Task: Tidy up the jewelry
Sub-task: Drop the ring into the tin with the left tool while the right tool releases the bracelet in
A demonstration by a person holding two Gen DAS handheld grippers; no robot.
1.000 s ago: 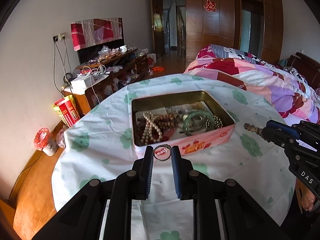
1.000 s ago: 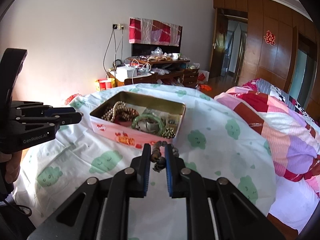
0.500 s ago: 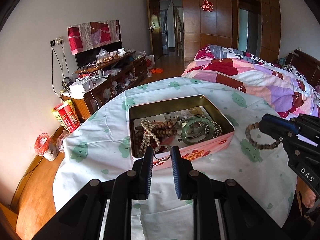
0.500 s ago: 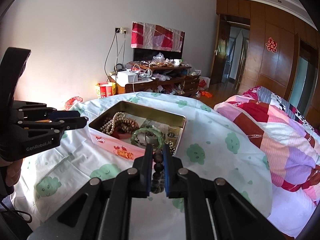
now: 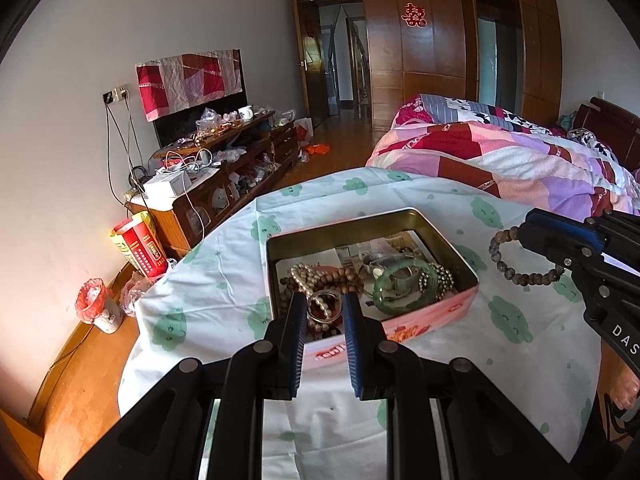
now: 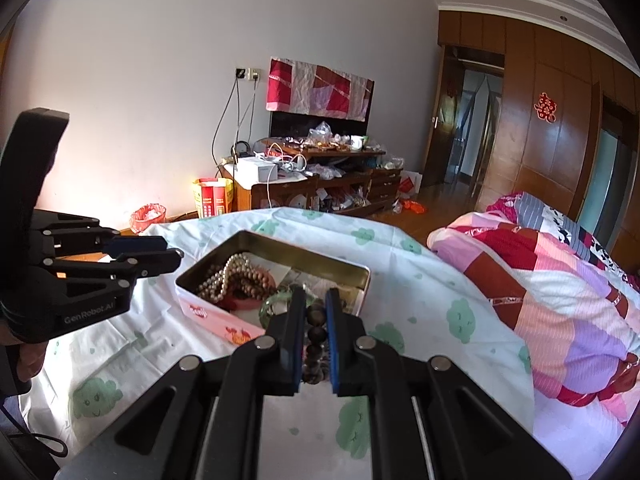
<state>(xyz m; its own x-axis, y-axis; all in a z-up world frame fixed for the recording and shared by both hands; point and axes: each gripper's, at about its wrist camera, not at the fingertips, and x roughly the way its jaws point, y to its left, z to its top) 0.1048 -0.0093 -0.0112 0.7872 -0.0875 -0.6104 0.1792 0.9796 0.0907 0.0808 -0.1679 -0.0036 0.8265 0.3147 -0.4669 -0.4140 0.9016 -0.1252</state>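
A pink tin (image 5: 436, 312) with a gold inside stands on the table and holds bead strings, a pearl strand (image 5: 308, 280) and a green bangle (image 5: 404, 286). My left gripper (image 5: 325, 306) is shut on a thin silver ring (image 5: 325, 305) and holds it above the tin's near edge. My right gripper (image 6: 314, 312) is shut on a dark wooden bead bracelet (image 6: 316, 336), which hangs as a loop (image 5: 516, 268) above the cloth to the right of the tin. The tin also shows in the right wrist view (image 6: 224, 314).
The table carries a white cloth with green clouds (image 5: 512, 320). A bed with a patchwork quilt (image 5: 520, 160) lies to the right. A cluttered wooden cabinet (image 5: 224, 176), a red carton (image 5: 140, 244) and a small bin (image 5: 96, 308) stand along the left wall.
Both grippers have risen and moved forward. The silver ring is now above the tin's near edge. The bead bracelet has lifted off the cloth and hangs as a loop.
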